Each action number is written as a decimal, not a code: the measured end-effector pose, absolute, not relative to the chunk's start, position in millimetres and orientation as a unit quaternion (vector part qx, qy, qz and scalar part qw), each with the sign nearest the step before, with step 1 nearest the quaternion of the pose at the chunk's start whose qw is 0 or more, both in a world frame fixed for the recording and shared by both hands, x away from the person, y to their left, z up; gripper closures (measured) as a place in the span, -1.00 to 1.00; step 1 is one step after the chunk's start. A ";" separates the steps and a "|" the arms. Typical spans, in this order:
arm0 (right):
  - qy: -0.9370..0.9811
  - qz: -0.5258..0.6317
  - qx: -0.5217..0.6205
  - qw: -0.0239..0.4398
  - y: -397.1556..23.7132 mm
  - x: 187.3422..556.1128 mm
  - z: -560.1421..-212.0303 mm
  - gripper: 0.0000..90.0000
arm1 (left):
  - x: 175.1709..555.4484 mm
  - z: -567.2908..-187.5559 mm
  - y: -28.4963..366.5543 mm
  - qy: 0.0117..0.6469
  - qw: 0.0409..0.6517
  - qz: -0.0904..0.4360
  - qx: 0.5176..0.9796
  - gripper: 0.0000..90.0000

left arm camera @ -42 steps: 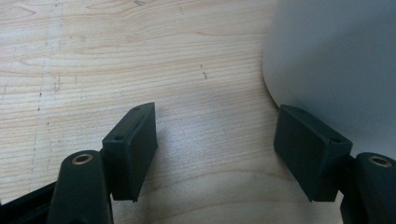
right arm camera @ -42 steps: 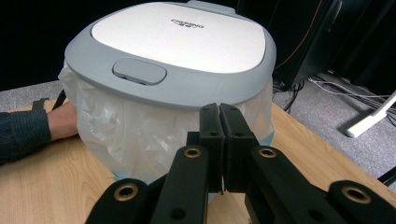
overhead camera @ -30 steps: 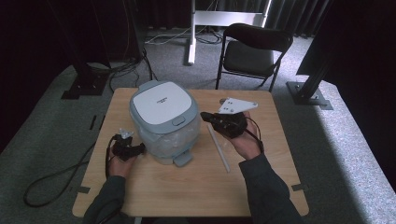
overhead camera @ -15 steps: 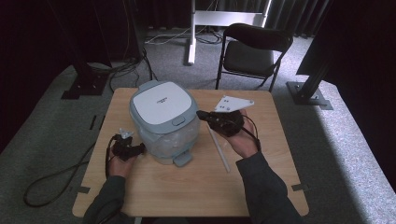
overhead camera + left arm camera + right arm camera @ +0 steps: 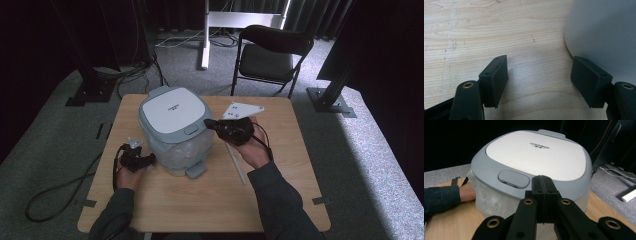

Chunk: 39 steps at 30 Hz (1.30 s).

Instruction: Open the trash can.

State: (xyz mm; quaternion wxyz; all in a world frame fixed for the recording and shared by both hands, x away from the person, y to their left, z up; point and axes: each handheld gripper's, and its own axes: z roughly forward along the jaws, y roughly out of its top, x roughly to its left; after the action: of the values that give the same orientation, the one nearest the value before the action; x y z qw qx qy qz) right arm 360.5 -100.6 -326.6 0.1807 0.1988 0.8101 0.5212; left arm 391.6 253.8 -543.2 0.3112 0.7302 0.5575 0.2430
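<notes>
A: Dark curtained room, grey carpet, a black folding chair (image 5: 272,52) behind a pale wooden table (image 5: 280,200). On the table stands a grey-and-white rounded rice cooker (image 5: 172,127) with its lid down, left of centre. A thin white stick (image 5: 236,162) lies on the wood to its right.

B: Right gripper (image 5: 212,125)?

A: Jaws pressed flat together with nothing between them. In the right gripper view the closed tips (image 5: 543,192) sit just below and beside the oval grey release button (image 5: 513,178) on the lid's front rim. Compared with a second ago, the right hand has slid in from the open table towards the cooker's right flank; the tips now reach the lid edge. Whether they touch it, I cannot tell.

B: And the left gripper (image 5: 147,161)?

A: Unmoved. Low by the cooker's left side, jaws wide apart over bare wood, holding nothing; one pad (image 5: 590,83) lies right against the white wall (image 5: 604,37). It looks placed to brace the body.

B: So what does the shift mean?

A: My reading: closed tips make a poking tool, and the approach points to pressing the latch button to pop the lid. The tips look a little off the button, so a small correction towards it seems needed first. A push off-centre could skid off the rounded rim or nudge the cooker.
</notes>
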 end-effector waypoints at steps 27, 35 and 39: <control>0.818 0.523 0.171 0.169 -69.9 360.2 -329.8 1.00 | 391.8 -543.2 253.8 0.557 0.312 0.243 0.730 -0.33; 0.818 0.524 0.168 0.167 -69.6 360.4 -330.1 1.00 | 391.8 -543.3 253.8 0.557 0.311 0.243 0.730 -0.33; 0.821 0.521 0.166 0.165 -69.7 360.6 -330.2 1.00 | 391.8 -543.3 253.8 0.557 0.311 0.243 0.730 -0.33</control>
State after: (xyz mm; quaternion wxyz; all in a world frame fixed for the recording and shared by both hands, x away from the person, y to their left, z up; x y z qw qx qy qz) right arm 360.6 -69.7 -330.2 0.1651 0.1662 0.8207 0.5211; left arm 391.8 253.8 -543.3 0.3114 0.7302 0.5574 0.2433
